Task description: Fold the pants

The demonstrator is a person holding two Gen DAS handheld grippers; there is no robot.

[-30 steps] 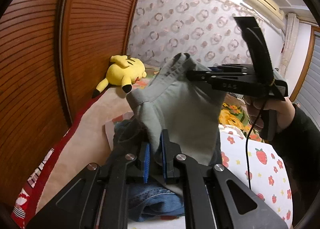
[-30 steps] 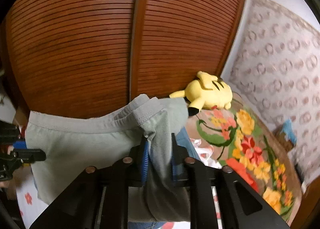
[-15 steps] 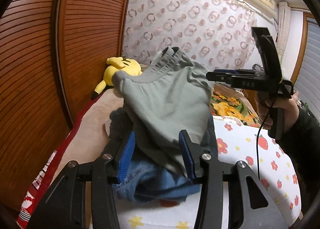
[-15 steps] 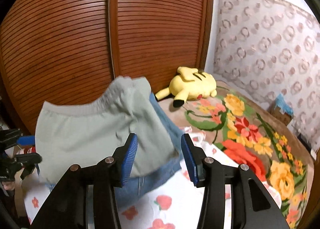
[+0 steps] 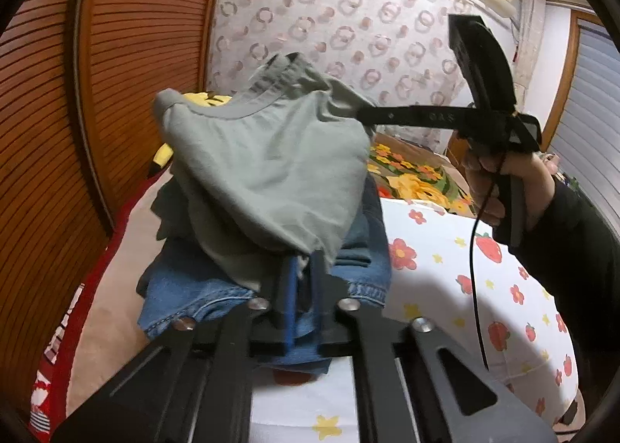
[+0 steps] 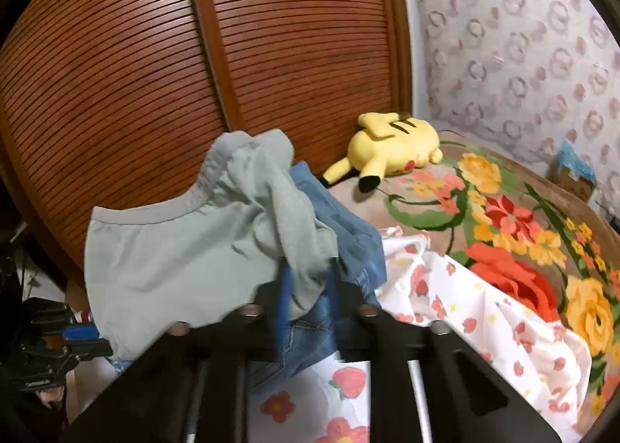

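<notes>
Grey-green pants with an elastic waistband hang bunched in the air over a pile of clothes on the bed. My left gripper is shut on their lower edge, its blue pads pinching the cloth. My right gripper, held by a hand at the right, grips the cloth near the waistband. In the right wrist view the same pants drape between the closing jaws of my right gripper, and the pads press on the fabric. My left gripper shows at the lower left edge.
Blue jeans lie crumpled under the pants. A white strawberry-print sheet covers the near bed, and a floral blanket lies beyond. A yellow plush toy rests by the slatted wooden wardrobe doors.
Both grippers held the pants a second ago, then opened and let the cloth drop onto the pile. Both have now closed on it again at new spots.
</notes>
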